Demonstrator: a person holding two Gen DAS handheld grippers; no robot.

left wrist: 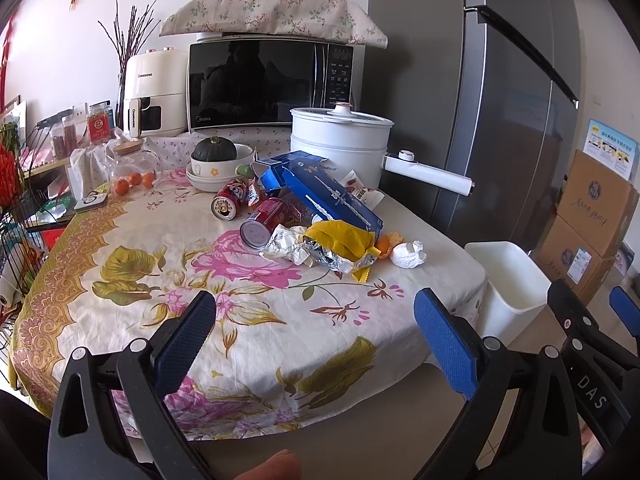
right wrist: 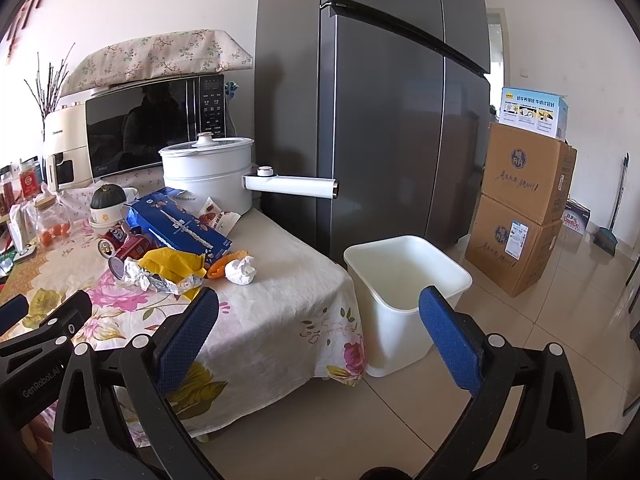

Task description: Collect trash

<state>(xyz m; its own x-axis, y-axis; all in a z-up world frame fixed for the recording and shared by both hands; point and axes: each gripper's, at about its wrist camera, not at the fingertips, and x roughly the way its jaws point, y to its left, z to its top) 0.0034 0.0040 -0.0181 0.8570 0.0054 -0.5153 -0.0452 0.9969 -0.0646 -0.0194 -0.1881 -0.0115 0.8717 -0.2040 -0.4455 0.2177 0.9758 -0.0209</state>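
A heap of trash lies mid-table on the floral cloth [left wrist: 168, 280]: two red cans [left wrist: 264, 222], a blue carton [left wrist: 328, 196], a yellow wrapper [left wrist: 344, 240], crumpled foil [left wrist: 288, 246], orange peel [left wrist: 385, 245] and a white paper wad [left wrist: 408, 254]. The right wrist view shows the same wad [right wrist: 240, 270], yellow wrapper [right wrist: 172, 264] and carton [right wrist: 180, 228]. A white bin [left wrist: 512, 280] [right wrist: 404, 280] stands on the floor by the table's right corner. My left gripper [left wrist: 316, 332] is open over the near cloth, nothing in it. My right gripper [right wrist: 320, 332] is open, between table corner and bin.
A white electric pot [left wrist: 340, 144] with a long handle, a bowl with a green squash [left wrist: 214, 152], a glass jar [left wrist: 134, 168], a microwave [left wrist: 272, 84] and an air fryer stand behind the trash. A grey fridge [right wrist: 380, 100] and stacked cardboard boxes [right wrist: 520, 208] flank the bin.
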